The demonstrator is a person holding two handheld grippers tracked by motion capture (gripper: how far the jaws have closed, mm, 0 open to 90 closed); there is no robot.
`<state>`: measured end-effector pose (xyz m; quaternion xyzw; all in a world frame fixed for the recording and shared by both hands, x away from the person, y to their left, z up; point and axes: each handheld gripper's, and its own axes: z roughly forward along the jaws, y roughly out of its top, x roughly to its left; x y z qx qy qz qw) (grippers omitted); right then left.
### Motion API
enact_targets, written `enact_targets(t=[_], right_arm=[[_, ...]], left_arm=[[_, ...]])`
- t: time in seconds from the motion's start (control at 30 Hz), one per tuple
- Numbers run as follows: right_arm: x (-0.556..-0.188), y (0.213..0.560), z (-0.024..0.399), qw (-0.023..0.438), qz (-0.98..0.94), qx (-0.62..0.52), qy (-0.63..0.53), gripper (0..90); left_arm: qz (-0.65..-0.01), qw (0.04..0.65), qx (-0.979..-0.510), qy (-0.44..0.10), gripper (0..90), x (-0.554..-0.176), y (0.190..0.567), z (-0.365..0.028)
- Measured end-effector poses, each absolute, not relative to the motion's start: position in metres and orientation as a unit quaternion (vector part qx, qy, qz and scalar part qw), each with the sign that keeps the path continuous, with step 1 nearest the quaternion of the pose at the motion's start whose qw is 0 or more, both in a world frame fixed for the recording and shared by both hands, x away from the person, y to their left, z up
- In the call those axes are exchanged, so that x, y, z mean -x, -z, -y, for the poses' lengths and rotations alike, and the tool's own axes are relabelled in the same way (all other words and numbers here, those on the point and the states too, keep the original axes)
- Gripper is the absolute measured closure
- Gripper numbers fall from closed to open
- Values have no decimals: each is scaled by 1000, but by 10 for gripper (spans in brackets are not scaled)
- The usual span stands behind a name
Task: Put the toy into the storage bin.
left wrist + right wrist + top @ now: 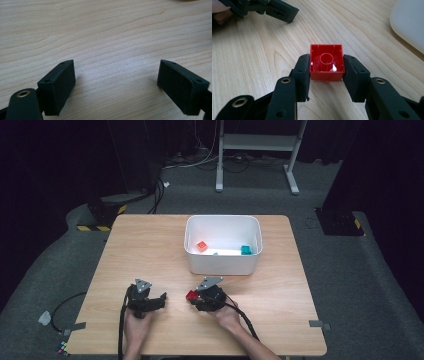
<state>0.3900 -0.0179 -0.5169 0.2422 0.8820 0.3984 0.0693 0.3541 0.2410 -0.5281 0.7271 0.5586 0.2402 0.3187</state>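
A red brick (327,62) lies upside down on the wooden table (150,250), its hollow underside with a round tube facing up. My right gripper (326,60) is shut on it, a pad pressing on each side. In the high view the red brick (191,295) sits at the tip of the right gripper (193,299), just in front of the white bin. My left gripper (117,72) is open over bare wood, with nothing between its fingers. It rests at the near left of the table (159,301), and its jaw tip reaches into the right gripper view (284,11).
A white bin (223,218) stands at the table's far middle and holds an orange brick (201,246), a teal brick (245,250) and a small teal piece (215,254). Its rounded corner (409,22) is close on the right of the right gripper.
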Motion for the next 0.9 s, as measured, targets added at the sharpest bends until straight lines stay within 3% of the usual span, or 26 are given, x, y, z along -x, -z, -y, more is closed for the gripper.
enact_targets(t=[0.9], right_arm=[[-387, 482, 49, 84, -867, -247, -425, 587]], left_arm=[[-558, 318, -727, -240, 151, -354, 528, -241]])
